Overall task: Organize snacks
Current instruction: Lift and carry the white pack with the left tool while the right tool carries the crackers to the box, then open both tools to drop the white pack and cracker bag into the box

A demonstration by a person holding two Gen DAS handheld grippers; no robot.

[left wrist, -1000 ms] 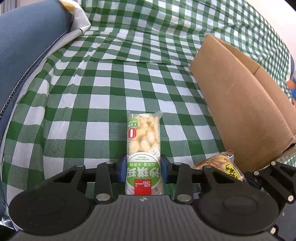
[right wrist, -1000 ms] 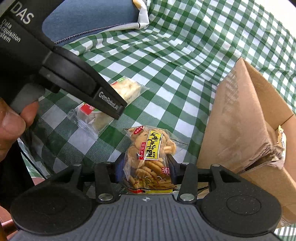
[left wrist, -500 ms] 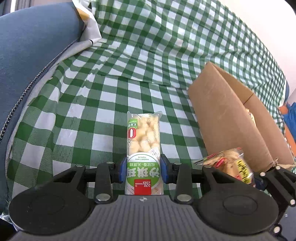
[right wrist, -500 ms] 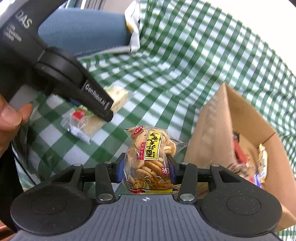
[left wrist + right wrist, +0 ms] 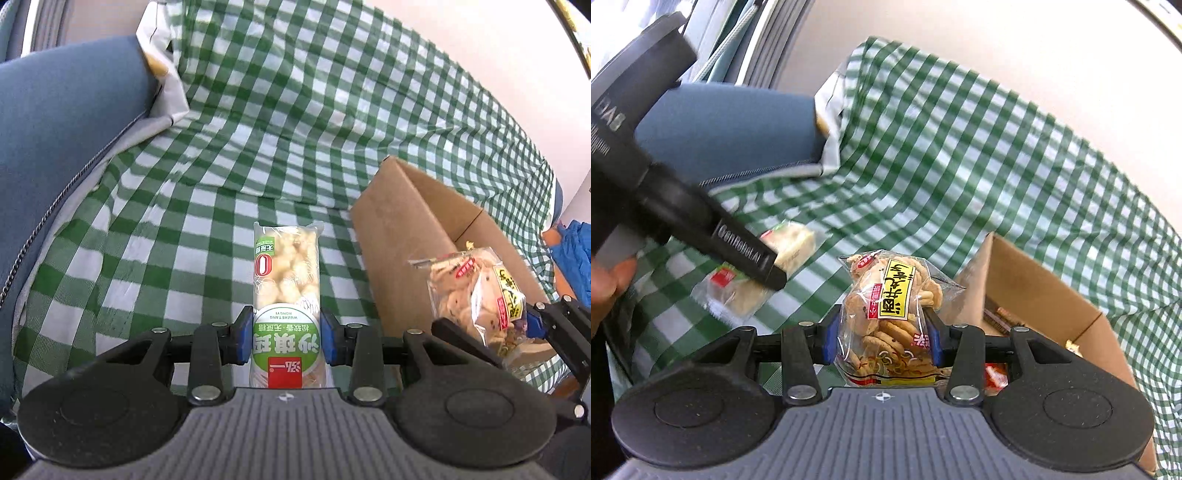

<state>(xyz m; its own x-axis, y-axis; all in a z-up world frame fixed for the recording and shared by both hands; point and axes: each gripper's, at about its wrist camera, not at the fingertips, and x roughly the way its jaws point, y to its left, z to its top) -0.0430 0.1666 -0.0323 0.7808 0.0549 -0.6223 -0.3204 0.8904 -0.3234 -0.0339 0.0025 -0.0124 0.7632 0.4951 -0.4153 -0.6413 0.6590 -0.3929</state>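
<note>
Snacks are held off the checked cloth (image 5: 258, 155), which is the largest thing here: green and white, covering the whole surface and rising at the back to a pale wall. A blue cushion (image 5: 66, 155) with a zip fills the upper left of the left wrist view, its edge lying over the cloth. An open cardboard box (image 5: 402, 236) stands on the cloth at the right of both views; in the right wrist view some wrappers show inside it, too small to name.

The left gripper (image 5: 286, 341) has its blue pads clamped on the lower end of a long packet (image 5: 286, 280) with a green label, which sticks out ahead at the centre of the frame. In the right wrist view this gripper's black body crosses the left side and hides the middle of that packet, a hand (image 5: 605, 284) at the left edge holding it.

The right gripper (image 5: 882, 338) is clamped on a clear bag of biscuits (image 5: 886, 295) with a yellow label at centre frame; in the left wrist view that bag hangs in front of the box wall at lower right.
</note>
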